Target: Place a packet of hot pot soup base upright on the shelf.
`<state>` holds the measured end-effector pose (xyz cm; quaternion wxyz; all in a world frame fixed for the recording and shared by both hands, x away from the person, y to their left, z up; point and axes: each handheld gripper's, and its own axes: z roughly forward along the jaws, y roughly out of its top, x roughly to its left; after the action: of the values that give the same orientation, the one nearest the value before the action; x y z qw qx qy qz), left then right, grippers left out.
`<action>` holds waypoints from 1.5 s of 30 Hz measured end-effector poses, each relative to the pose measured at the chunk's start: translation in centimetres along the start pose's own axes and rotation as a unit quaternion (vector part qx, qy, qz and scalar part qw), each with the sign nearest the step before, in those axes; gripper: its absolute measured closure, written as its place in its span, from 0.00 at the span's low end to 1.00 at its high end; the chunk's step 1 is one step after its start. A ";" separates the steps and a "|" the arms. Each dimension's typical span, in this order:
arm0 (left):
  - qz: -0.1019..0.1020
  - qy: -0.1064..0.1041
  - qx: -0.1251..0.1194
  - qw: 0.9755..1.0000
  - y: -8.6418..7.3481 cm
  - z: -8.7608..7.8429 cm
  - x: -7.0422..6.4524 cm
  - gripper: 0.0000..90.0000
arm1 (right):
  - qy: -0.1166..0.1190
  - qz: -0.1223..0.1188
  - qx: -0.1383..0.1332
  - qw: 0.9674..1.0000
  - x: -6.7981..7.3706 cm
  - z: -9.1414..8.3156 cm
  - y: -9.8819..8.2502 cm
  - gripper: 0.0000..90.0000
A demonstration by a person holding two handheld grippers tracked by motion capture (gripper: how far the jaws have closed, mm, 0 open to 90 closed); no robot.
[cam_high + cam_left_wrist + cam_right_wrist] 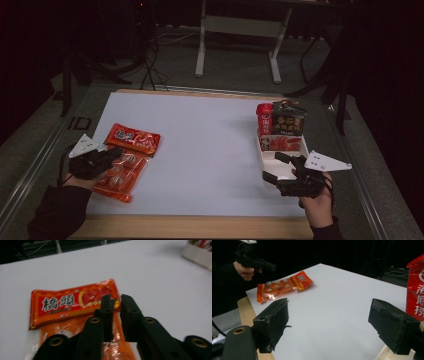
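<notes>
Scanning from the left, at about eight o'clock on the table: the person's left hand (pixel 75 179) holds the left gripper (pixel 116 153) over the snack packs.
Left gripper state: jaws drawn nearly together in the left gripper view, a narrow gap between the tips, with the orange pack's plastic showing beneath them; whether they pinch the film cannot be told.
Orange snack pack (pixel 120 176): lying flat at about eight o'clock on the white table top (pixel 200 150), its near end toward the front edge, partly under the left gripper.
Red sachet (pixel 133 138): lying across the far end of the orange pack, touching it, at about nine o'clock.
Table middle: bare white surface between the two hands.
White tray (pixel 267 160): at about three o'clock, holding a red packet, with a red cup (pixel 264 120) and a dark box (pixel 289 121) standing at its far end.
Right gripper (pixel 272 167): at about four o'clock, held in the right hand (pixel 317 200), jaws spread wide with nothing between them, tips over the tray's near end.
</notes>
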<state>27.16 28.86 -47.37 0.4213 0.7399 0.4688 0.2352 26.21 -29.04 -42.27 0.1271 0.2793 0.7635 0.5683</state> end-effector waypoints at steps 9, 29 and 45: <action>-0.015 0.050 0.055 0.997 -1.1 1.6 3.3 1.00 | 0.015 -0.002 0.003 1.000 0.2 0.4 -0.5 0.18; -0.039 0.096 0.128 0.986 -3.7 4.6 6.6 1.00 | 0.031 -0.010 0.010 0.999 0.5 1.1 -0.7 0.18; -0.034 0.052 0.129 0.990 -3.3 5.7 3.3 1.00 | 0.032 -0.009 0.012 0.999 0.5 1.3 -0.7 0.18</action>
<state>31.22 30.23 -53.37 0.3054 0.7580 0.5417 0.1967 26.26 -27.86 -43.24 0.1042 0.2553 0.7767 0.5664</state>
